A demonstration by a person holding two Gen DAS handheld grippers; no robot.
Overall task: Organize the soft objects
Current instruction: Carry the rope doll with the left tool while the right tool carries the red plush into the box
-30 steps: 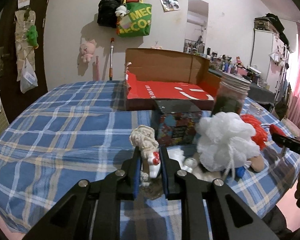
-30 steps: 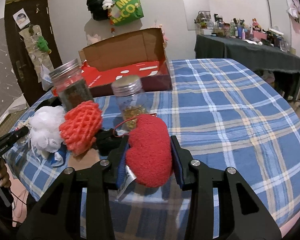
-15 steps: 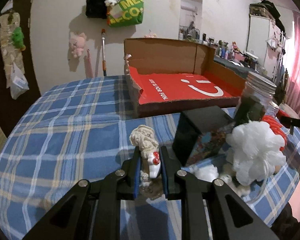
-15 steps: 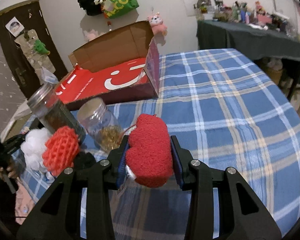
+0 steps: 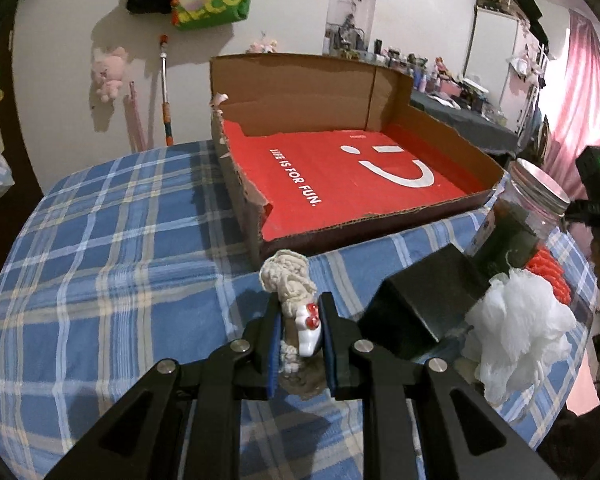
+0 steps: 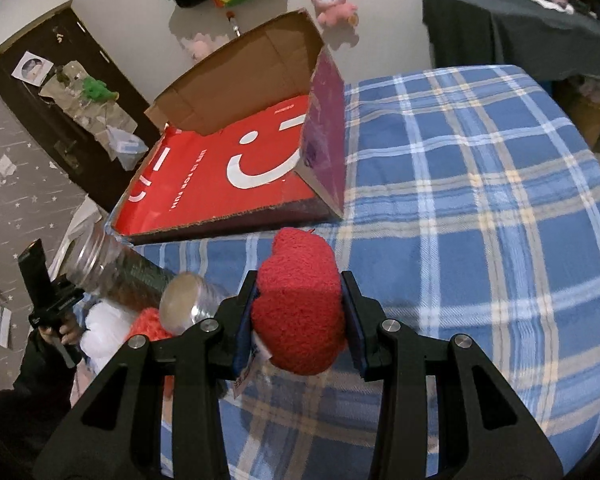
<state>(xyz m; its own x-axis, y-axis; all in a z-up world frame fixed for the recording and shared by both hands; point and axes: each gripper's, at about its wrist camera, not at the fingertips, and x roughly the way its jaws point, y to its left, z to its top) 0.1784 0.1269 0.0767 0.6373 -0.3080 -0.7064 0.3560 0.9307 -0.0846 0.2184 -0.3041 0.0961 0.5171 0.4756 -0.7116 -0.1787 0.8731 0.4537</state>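
Nearest in the left wrist view, the left claw is clenched on a small cream plush toy, pinched low so that its curly top sticks up loose above the pads. In the right wrist view the right claw squeezes a red plush heart across its middle, a paper tag dangling underneath. Both toys hang above the plaid worktop, just short of the open cardboard box with the red floor.

Risks, as I judge them: the cream toy is held by a thin part and could slip or swing out if the claw tips sharply. The heart bulges past the pads and might snag on the box's torn near rim.

Just beside the left claw, to its right, sit a black box, a white mesh puff and a tall jar. A low sweep that way could knock them. In the right wrist view a short jar lies touching the claw's left finger, with the tall jar beyond; brushing either could roll it toward the worktop's edge.

Farther off, the box floor is bare and its near wall low. The tall flap on the box's right, as the right wrist sees it, blocks entry from that side. Right of it lies open plaid.
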